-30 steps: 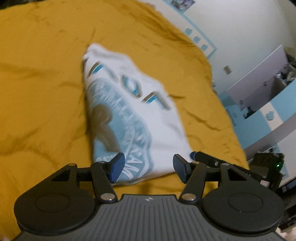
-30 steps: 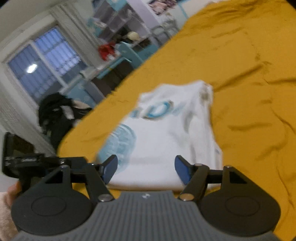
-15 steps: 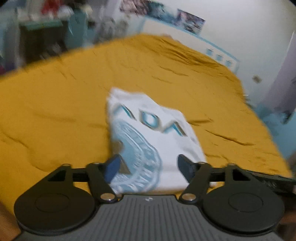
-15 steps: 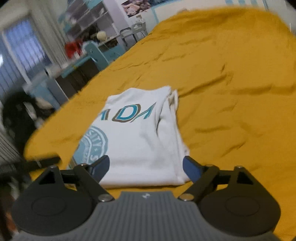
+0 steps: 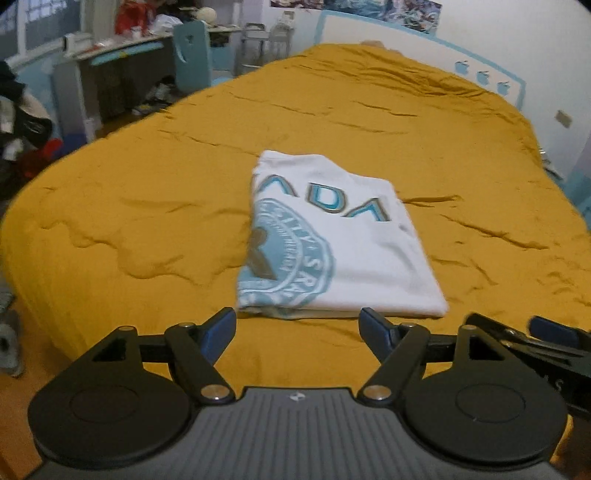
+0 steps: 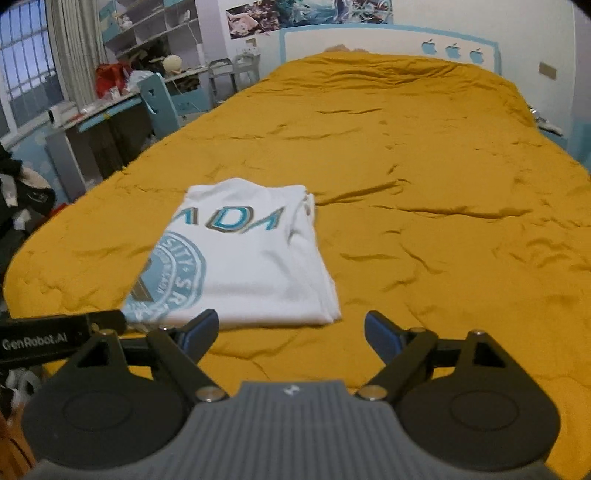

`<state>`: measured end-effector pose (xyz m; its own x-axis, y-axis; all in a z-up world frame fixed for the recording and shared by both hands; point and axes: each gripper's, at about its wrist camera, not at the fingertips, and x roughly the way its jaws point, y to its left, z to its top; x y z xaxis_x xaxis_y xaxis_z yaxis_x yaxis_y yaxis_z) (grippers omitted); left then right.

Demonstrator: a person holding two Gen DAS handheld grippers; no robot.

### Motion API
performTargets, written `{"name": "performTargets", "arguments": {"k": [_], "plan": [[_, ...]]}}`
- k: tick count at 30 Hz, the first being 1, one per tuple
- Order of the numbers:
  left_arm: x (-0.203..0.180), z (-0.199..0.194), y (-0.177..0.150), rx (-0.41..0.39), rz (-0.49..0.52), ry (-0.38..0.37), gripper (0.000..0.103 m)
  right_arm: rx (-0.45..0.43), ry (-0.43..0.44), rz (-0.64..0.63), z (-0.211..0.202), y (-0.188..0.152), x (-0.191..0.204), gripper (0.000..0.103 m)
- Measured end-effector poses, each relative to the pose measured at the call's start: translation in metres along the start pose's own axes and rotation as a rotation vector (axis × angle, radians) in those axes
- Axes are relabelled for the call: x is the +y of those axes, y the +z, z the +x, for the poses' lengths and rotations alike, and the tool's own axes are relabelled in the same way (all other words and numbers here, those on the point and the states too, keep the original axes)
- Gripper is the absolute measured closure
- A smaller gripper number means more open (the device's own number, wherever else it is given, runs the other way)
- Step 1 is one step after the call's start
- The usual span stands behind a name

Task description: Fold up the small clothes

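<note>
Pretty clearly someone's bedroom at home. A big bed [image 6: 424,155] with a mustard-yellow cover fills most of both views. Up at 12 o'clock there's a white wall with a light-blue border, little apple stickers [image 6: 452,50] and posters [image 6: 303,13]. Over at 10 o'clock sits a cluttered desk [image 6: 96,114] with a blue chair [image 6: 160,101], open shelves [image 6: 155,26] above it, and a curtained window [image 6: 26,70] at 9–10 o'clock. Clothes are piled by the left edge.
</note>
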<state>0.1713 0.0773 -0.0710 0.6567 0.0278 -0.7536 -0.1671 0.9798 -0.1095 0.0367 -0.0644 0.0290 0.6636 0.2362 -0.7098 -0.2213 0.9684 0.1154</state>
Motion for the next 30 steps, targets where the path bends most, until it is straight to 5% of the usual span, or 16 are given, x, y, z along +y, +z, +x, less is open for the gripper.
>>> {"name": "performTargets", "arguments": {"k": [4,30], "plan": [[-0.003,-0.004,0.001,0.015,0.036,0.037,0.014,0.01,-0.01,0.012,-0.003,-0.004,0.001,0.021],[0.007,-0.001,-0.001,0.08,0.013,-0.003,0.014,0.01,-0.036,-0.071,-0.013,-0.001,0.027,0.021]]}}
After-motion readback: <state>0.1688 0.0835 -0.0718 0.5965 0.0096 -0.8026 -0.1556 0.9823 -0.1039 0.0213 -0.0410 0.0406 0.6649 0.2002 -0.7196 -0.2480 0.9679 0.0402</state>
